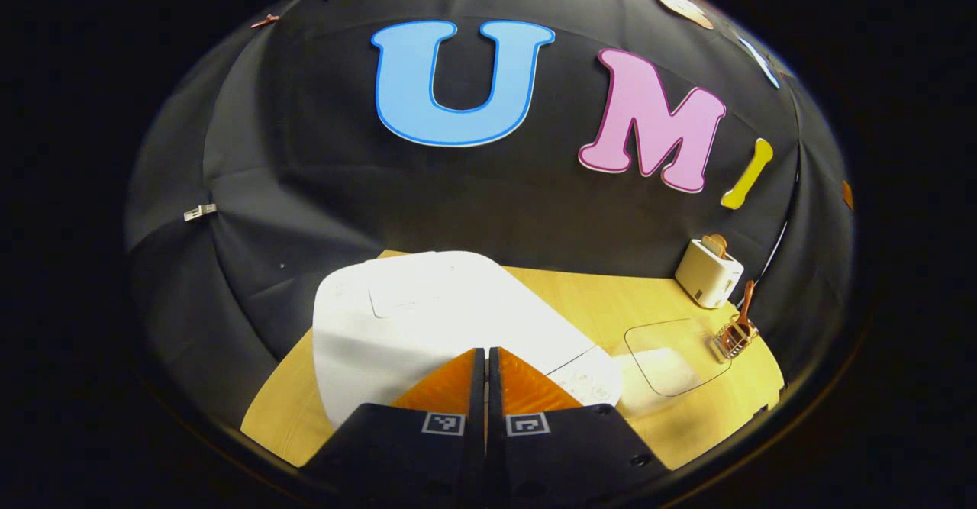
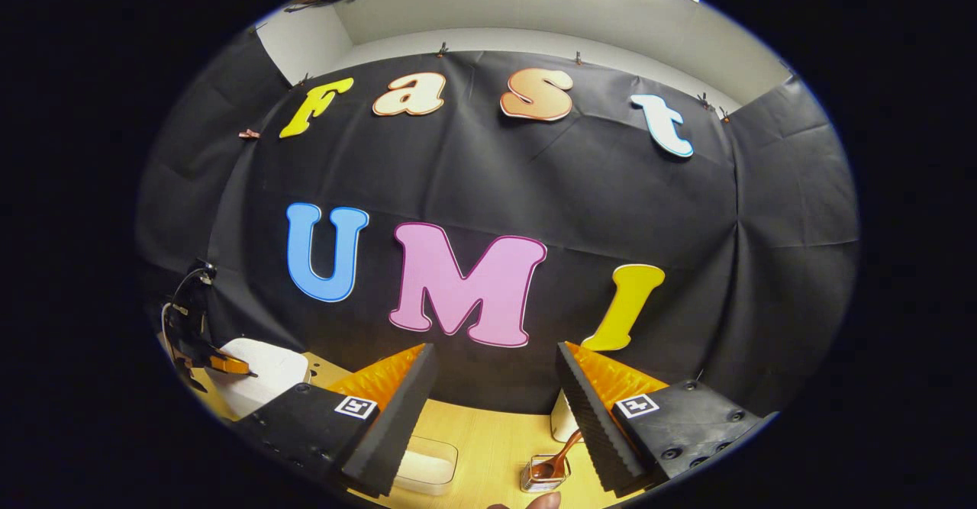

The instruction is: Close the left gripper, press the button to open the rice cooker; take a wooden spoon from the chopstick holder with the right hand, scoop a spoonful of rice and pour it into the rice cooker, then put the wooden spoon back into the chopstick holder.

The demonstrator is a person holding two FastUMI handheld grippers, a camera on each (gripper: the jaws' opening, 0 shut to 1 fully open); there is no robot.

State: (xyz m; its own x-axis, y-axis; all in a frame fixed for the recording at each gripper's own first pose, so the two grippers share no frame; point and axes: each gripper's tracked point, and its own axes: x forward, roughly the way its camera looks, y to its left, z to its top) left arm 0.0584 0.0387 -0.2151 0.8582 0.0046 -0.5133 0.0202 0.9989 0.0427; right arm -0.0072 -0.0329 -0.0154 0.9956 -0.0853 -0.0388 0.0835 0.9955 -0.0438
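My left gripper (image 1: 486, 352) is shut with nothing between its fingers and hovers just above the front of the white rice cooker (image 1: 427, 318), whose lid is down. To the cooker's right lies a clear container of rice (image 1: 672, 360), and beyond it a wire chopstick holder (image 1: 734, 337) with a wooden spoon (image 1: 746, 299) standing in it. My right gripper (image 2: 496, 394) is open and empty, held above the table. Between its fingers I see the chopstick holder (image 2: 543, 472) with the wooden spoon (image 2: 563, 452), and the rice container (image 2: 427, 463) to its left. The left gripper (image 2: 221, 364) shows over the rice cooker (image 2: 256, 375).
A white toaster (image 1: 708, 271) with a slice of bread stands at the back right of the wooden table (image 1: 595, 295). The same toaster (image 2: 563, 419) peeks out behind my right finger. A fingertip (image 2: 538, 500) shows at the bottom edge. Black cloth walls close off the back and sides.
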